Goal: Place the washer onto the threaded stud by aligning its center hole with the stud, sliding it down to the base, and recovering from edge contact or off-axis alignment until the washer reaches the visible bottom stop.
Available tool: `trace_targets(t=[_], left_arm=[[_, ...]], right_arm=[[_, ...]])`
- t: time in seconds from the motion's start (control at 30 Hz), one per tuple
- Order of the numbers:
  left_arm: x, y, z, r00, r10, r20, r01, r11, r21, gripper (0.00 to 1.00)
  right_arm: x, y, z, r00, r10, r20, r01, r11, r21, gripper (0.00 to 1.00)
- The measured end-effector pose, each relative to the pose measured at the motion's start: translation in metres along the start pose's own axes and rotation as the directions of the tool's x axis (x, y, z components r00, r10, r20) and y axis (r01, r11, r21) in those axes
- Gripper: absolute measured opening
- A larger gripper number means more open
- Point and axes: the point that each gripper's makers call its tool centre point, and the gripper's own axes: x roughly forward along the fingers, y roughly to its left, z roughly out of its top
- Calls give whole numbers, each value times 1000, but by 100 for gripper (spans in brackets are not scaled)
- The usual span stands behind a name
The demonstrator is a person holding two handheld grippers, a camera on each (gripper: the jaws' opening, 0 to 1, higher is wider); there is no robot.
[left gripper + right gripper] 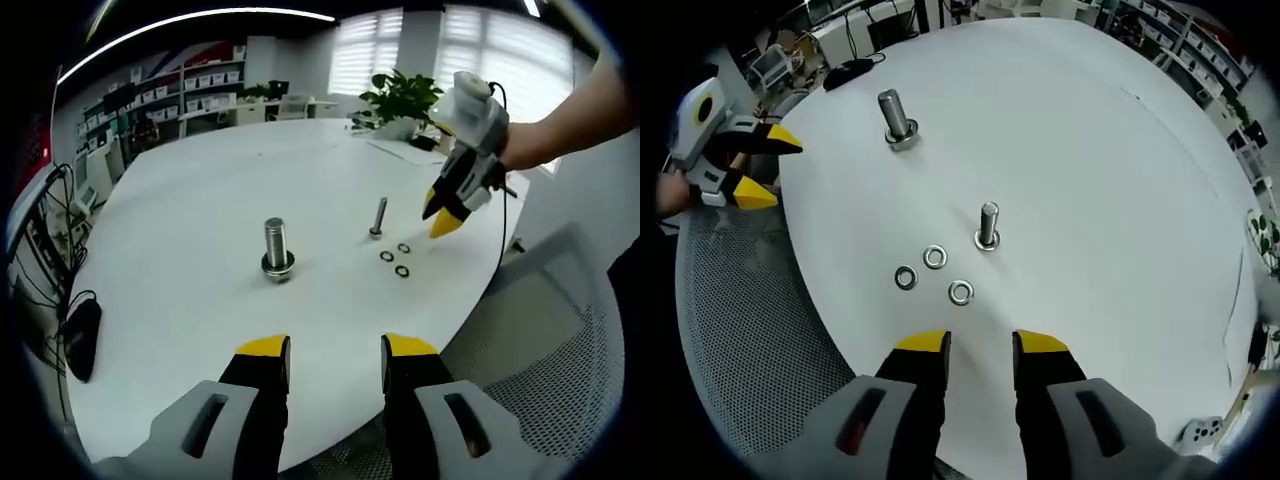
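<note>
Two upright threaded studs stand on the white round table (200,210): a thick stud (277,247) (897,118) with a washer at its base, and a thinner stud (378,217) (987,226). Three loose washers (395,258) (932,274) lie flat beside the thinner stud. My left gripper (335,352) is open over the table's near edge, nothing between its yellow tips. My right gripper (978,346) is open, hovering above the three washers; in the left gripper view it (440,215) hangs tips-down to the right of the thin stud. In the right gripper view, the left gripper (760,165) sits by the table rim.
A mesh office chair (560,350) (740,310) stands at the table's near edge. A black mouse-like object (80,335) with a cable lies at the left rim. A potted plant (400,100) and papers sit at the far side; shelves line the back wall.
</note>
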Motion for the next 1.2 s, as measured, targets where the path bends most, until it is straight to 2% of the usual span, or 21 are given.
trace_targets(t=[0.17, 0.27, 0.5, 0.8, 1.2], left_arm=[[-2, 0, 3, 1000, -6, 21, 7, 1000, -7, 34], [-1, -1, 1, 1000, -9, 13, 9, 1000, -10, 34], [0, -6, 3, 1000, -23, 17, 23, 1000, 13, 35], [-1, -1, 3, 1000, -1, 24, 0, 1000, 8, 35], [0, 1, 2, 1000, 6, 15, -6, 1000, 0, 35]], right_arm=[[2, 6, 2, 1000, -10, -22, 9, 1000, -23, 27], [1, 8, 5, 1000, -12, -22, 11, 1000, -27, 27], [6, 4, -7, 998, -16, -60, 13, 999, -45, 28], [7, -1, -9, 999, -13, -48, 10, 998, -61, 28], [23, 6, 1, 998, 17, -52, -20, 998, -57, 28]])
